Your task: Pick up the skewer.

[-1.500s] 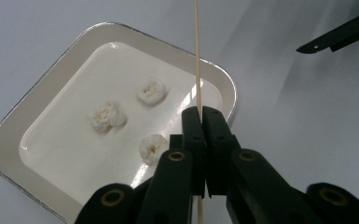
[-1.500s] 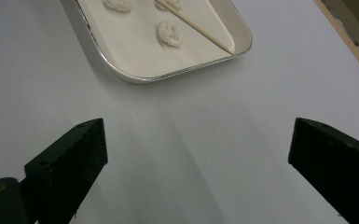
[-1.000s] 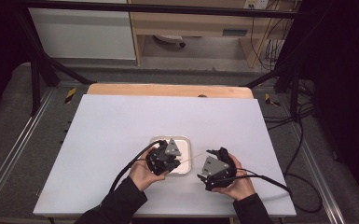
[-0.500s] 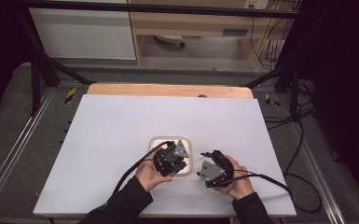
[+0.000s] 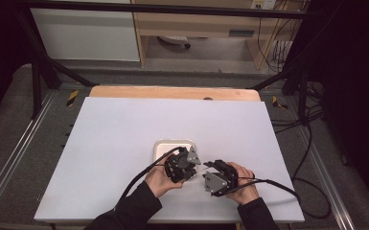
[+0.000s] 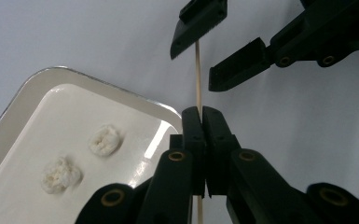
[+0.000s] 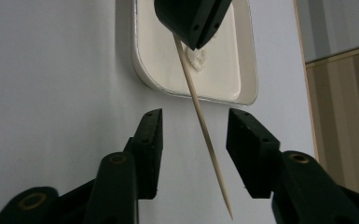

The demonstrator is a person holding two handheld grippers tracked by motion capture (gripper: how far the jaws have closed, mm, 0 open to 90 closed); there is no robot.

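- White, flat worktop spreads wide and bare to the left, right and far side of the hands; its near edge runs just below the person's two sleeves.
- Left tongs are pressed together on a thin pale wooden skewer, gripping it partway along its length, seen close up in the left gripper view.
- Right tongs stand apart, one jaw on each side of the skewer, touching neither side of it; the pointed tip hangs free between and just past the jaws.
- In the high view both tongs sit close together near the worktop's near edge, left tongs over the near right corner of a white rounded-corner rectangular tray, right tongs just right of it.
- Two small white crumbly lumps lie in the tray, apart from each other and clear of its rim.
- Light wooden strip borders the worktop's far edge.
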